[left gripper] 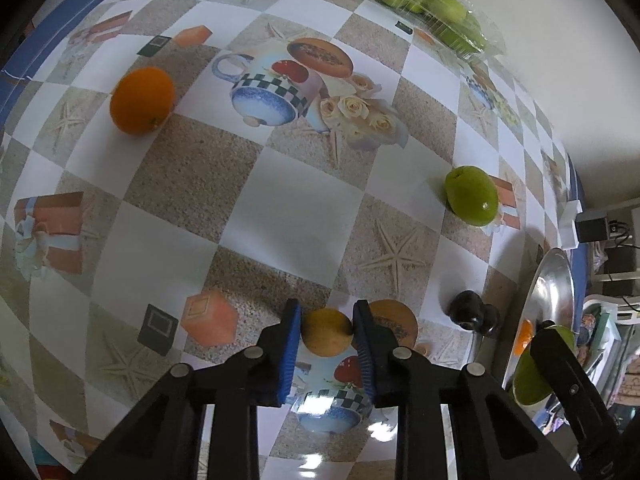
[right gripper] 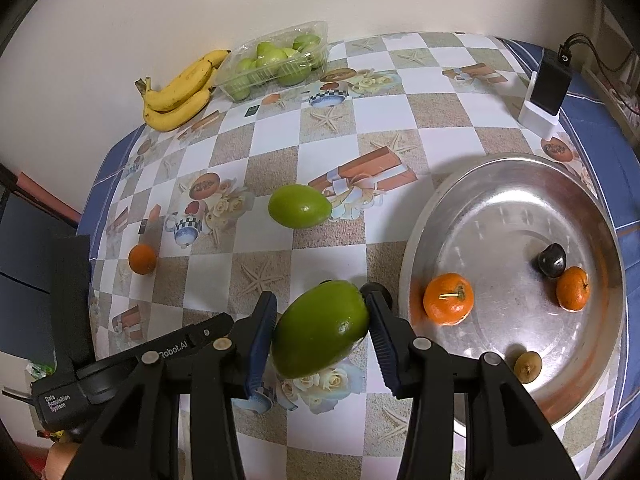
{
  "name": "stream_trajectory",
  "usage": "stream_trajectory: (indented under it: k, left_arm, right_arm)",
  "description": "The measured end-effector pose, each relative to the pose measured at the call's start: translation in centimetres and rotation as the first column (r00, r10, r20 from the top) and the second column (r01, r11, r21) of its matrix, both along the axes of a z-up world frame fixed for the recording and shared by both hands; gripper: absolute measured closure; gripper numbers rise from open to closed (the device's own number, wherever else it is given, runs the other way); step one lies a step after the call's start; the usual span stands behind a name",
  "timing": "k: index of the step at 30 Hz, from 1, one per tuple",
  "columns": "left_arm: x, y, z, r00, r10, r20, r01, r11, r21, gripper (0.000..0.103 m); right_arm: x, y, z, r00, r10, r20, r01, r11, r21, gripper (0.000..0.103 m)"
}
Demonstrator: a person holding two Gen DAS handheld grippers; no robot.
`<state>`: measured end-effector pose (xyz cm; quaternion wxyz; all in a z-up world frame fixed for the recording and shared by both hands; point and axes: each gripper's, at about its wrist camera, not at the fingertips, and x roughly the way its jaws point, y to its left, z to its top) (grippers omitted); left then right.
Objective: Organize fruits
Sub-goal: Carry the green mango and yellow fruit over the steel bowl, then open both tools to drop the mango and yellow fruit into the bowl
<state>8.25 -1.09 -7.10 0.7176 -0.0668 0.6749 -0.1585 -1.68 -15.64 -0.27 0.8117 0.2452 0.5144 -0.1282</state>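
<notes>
fingers (left gripper: 362, 342) of the left gripper (left gripper: 326, 334) clamp a small brown fruit (left gripper: 326, 332) – round, firm, likely slippery; right gripper (right gripper: 322, 322) pinches a green mango (right gripper: 320, 334) across its middle – heavier

you see a glossy, smooth printed tablecloth (left gripper: 280, 220), a shiny scuffed metal tray (right gripper: 520, 184), a clear crinkled plastic punnet (right gripper: 280, 36), and ribbed blue pads (left gripper: 290, 352) on matt black plastic.

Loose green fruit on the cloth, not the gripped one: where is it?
Right wrist view: the loose green fruit lies mid-table, left of the metal tray, beside the printed gift box.
</notes>
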Motion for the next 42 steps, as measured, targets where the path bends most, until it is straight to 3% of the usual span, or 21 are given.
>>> stream_trajectory:
  k: [11, 25, 37, 42]
  left_arm:
    - [-0.2, -0.1, 3.0, 0.997, 0.007, 0.082, -0.002, 0.998, -0.057, 0.075]
    - [-3.5, -6.8, 6.4, 0.974, -0.136, 0.183, 0.156, 0.983, -0.101, 0.075]
    - [-9.2, -14.6, 5.9, 0.896, -0.399, 0.197, 0.419, 0.905, -0.071, 0.075]
    - [-10.5, -15.9, 5.1, 0.874, -0.45, 0.184, 0.467, 0.882, -0.064, 0.075]
  right_arm:
    - [-0.7, -2.0, 0.1, 0.999, -0.047, 0.011, 0.047, 0.999, 0.028, 0.055]
    - [-5.0, -9.6, -0.5, 0.97, -0.242, -0.028, 0.242, 0.97, -0.002, 0.055]
    - [-7.8, -12.2, -0.8, 0.953, -0.302, -0.036, 0.302, 0.953, 0.009, 0.055]
    - [-7.8, -12.4, -1.3, 0.952, -0.301, -0.051, 0.302, 0.953, 0.015, 0.055]
